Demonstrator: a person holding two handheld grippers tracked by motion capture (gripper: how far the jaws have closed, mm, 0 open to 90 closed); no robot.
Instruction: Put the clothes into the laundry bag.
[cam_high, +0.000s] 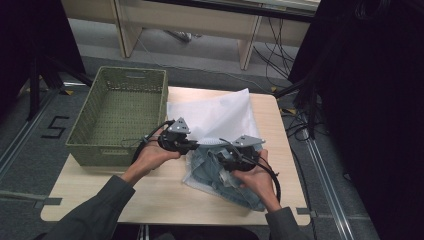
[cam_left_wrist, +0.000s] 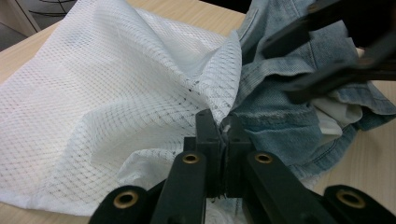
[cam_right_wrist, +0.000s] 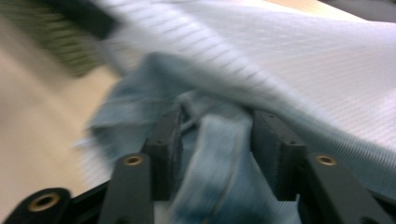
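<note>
Nearest the lens in the left gripper view, the left gripper (cam_left_wrist: 223, 128) has its fingers pressed together on a pinched edge of the white mesh laundry bag (cam_left_wrist: 107, 112), at the bag's mouth. In the high view this bag lies at the centre of the worktop (cam_high: 150, 197), its free end reaching toward 12 o'clock, with the blue denim garment (cam_high: 227, 175) at its 5 o'clock side, partly at the mouth. The right gripper (cam_right_wrist: 217, 135) has its fingers apart, a fold of denim lying loosely between them without a pinch. Risks, as judged: with the denim unclamped, the fold may slip out of the mouth and slump onto the worktop; the thin mesh may pull from the left fingers if tugged hard, closing the opening; loose mesh may snag in the right fingers. The green woven basket (cam_high: 120, 115) stands at 10 o'clock, overhanging the worktop's edge. Count: one bag, one garment, one basket, two grippers.
</note>
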